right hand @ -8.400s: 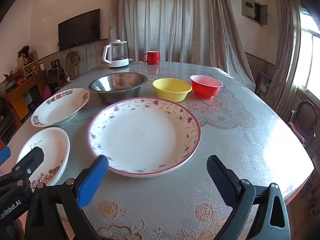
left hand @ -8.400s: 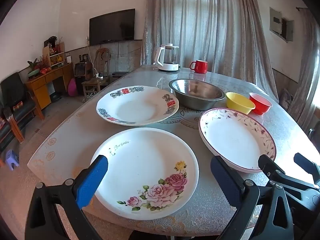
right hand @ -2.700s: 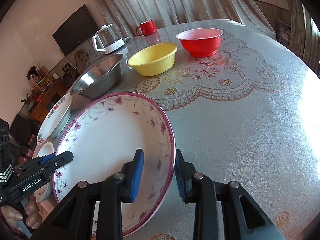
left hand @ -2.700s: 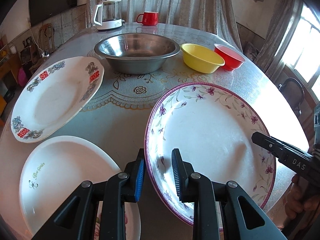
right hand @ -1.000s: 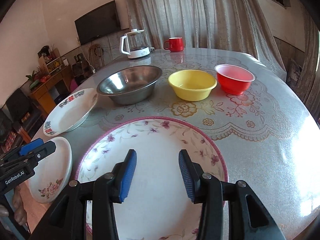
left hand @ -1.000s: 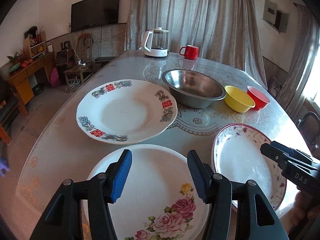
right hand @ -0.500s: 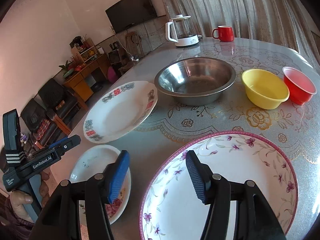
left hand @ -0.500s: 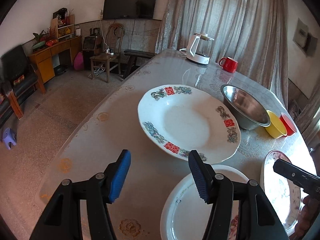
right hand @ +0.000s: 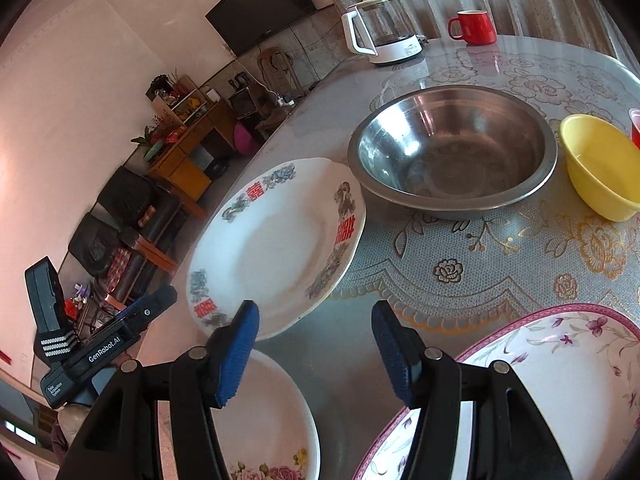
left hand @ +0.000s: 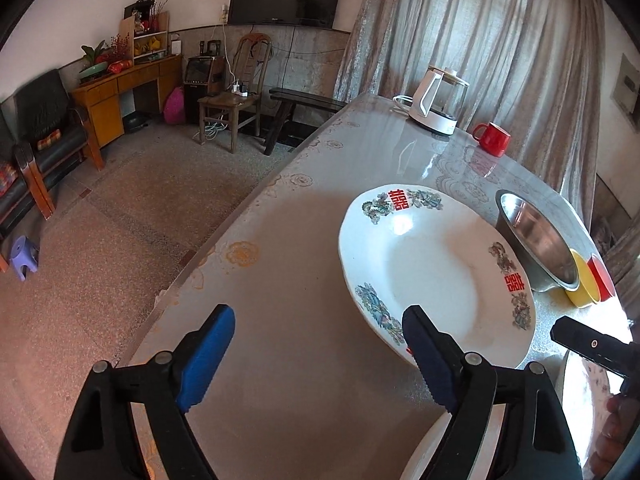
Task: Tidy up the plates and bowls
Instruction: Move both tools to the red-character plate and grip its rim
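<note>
Your left gripper [left hand: 316,354] has just spread wide over bare table [left hand: 288,248], holding nothing. The red-letter plate [left hand: 432,276] sits beside it. Only your right gripper [right hand: 316,348], open and empty, shows the rose plate [right hand: 276,420] and purple-rim plate [right hand: 560,380] below.

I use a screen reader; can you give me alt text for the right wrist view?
Open, empty right tongs hover over a table, aimed at a white plate with red characters. Behind it sit a steel bowl and yellow bowl; a purple-rimmed plate lies nearest.
</note>
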